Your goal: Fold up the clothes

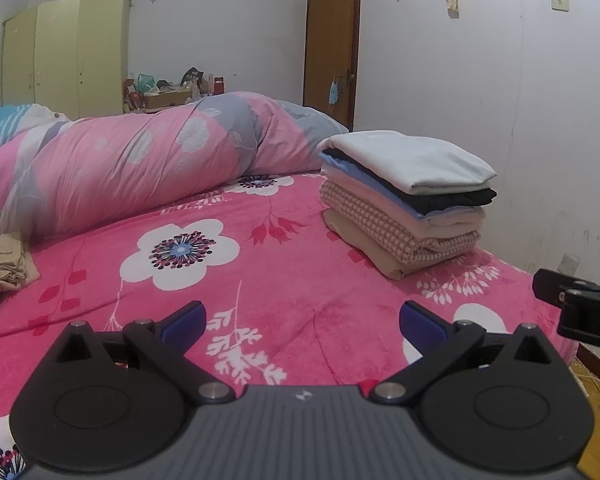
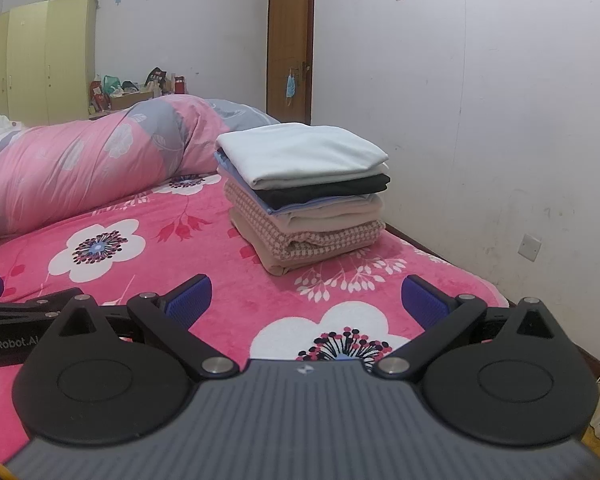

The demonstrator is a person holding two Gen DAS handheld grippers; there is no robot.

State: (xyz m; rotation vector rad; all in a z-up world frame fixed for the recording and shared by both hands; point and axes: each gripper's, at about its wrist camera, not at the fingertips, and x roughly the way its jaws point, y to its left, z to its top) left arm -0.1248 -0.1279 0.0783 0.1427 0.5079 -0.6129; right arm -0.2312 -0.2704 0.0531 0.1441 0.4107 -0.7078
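A neat stack of folded clothes (image 1: 408, 196) (image 2: 304, 192) sits on the pink flowered bed sheet (image 1: 292, 280) (image 2: 220, 248) near the wall, with a pale mint piece on top and black, blue, cream, checked and beige pieces below. A crumpled beige garment (image 1: 4, 268) lies unfolded at the left edge of the left wrist view. My left gripper (image 1: 302, 320) hovers low over the sheet, open and empty, short of the stack. My right gripper (image 2: 306, 300) is likewise open and empty, with the stack just ahead. Each gripper's body shows at the edge of the other's view.
A rolled pink and grey duvet (image 1: 140, 160) (image 2: 92, 160) lies across the bed behind the stack. The white wall (image 1: 520, 120) runs close along the bed's right side. A brown door (image 1: 332, 40), a yellow-green wardrobe (image 1: 64, 52) and a cluttered table (image 1: 172, 88) stand at the back.
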